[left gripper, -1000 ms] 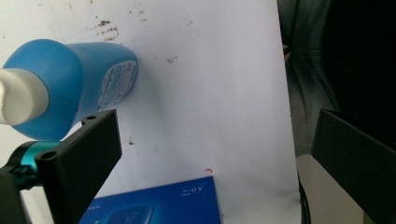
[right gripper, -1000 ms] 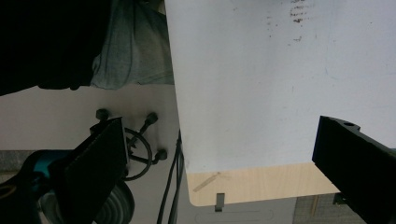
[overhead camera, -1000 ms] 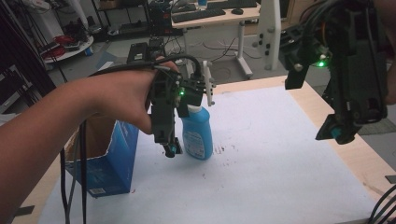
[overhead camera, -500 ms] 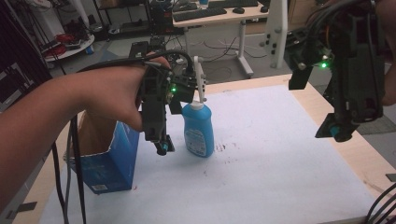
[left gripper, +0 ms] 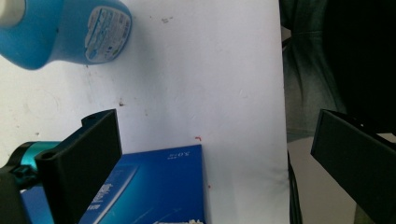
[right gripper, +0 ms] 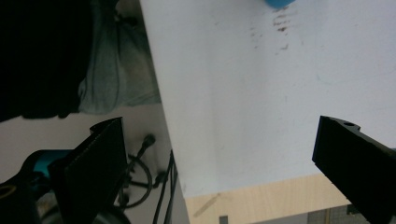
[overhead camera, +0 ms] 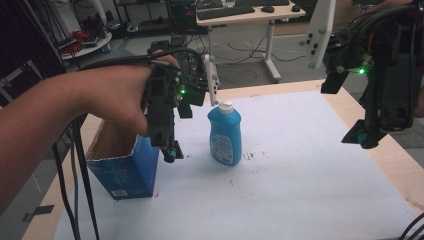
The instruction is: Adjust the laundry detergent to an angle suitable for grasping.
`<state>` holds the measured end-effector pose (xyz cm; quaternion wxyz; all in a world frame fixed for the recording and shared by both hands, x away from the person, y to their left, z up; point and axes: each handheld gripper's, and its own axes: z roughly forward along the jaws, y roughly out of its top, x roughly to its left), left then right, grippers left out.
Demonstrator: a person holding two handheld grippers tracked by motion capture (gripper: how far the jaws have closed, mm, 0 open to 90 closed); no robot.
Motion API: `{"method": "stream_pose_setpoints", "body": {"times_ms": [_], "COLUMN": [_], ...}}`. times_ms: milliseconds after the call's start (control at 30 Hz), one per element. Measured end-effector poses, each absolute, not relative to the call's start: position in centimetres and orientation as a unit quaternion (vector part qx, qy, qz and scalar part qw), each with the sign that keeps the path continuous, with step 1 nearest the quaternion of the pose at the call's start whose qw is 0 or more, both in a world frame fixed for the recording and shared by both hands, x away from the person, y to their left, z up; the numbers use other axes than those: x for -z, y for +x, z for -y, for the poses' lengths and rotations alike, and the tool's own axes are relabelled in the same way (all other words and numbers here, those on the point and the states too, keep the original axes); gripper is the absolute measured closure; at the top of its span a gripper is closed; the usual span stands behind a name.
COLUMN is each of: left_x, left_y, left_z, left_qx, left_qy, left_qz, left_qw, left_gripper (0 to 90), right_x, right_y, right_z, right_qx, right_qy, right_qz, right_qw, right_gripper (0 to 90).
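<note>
A blue bottle (overhead camera: 225, 134) with a white cap stands upright on the white table cover (overhead camera: 300, 175). Just to its left my left gripper (overhead camera: 169, 150) hangs tip-down in a hand, over the near corner of an open blue cardboard box (overhead camera: 125, 167). In the left gripper view, my left gripper (left gripper: 215, 140) is open with nothing between its jaws; the bottle (left gripper: 60, 28) lies beyond them and the box (left gripper: 154, 186) below. My right gripper (overhead camera: 364, 136) hovers high over the table's right edge. Seen in its own view, the right gripper (right gripper: 219, 154) is open and empty above the cover.
The wooden table edge (overhead camera: 400, 165) runs along the right of the white cover. Cables (overhead camera: 75, 165) trail down at the left by the box. Desks and shelving (overhead camera: 240, 15) stand behind the table. Dark smudges (overhead camera: 250, 155) mark the cover near the bottle.
My left gripper has drawn away to the left from the bottle, which now stands on its own. The right gripper has barely moved.
</note>
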<state>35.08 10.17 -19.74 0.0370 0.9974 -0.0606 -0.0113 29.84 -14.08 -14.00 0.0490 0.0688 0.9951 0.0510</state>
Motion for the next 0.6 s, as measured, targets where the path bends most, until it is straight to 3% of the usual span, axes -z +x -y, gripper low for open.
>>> {"method": "stream_pose_setpoints", "body": {"times_ms": [200,600], "left_x": [19.8,19.7], "left_y": [35.1,34.8], "left_z": [-11.2,-12.1], "left_qx": [0.011,0.010], "left_qy": [0.998,0.998], "left_qz": [0.055,0.049], "left_qw": [0.040,0.039], "left_gripper": [1.7,1.7], "right_x": [16.0,21.0], "right_y": [30.6,32.5], "right_z": [14.0,15.5], "right_qx": [-0.099,-0.215], "right_qy": [0.097,0.170], "right_qz": [-0.988,-0.959], "right_qw": [0.073,0.077], "right_gripper": [2.4,2.4]}}
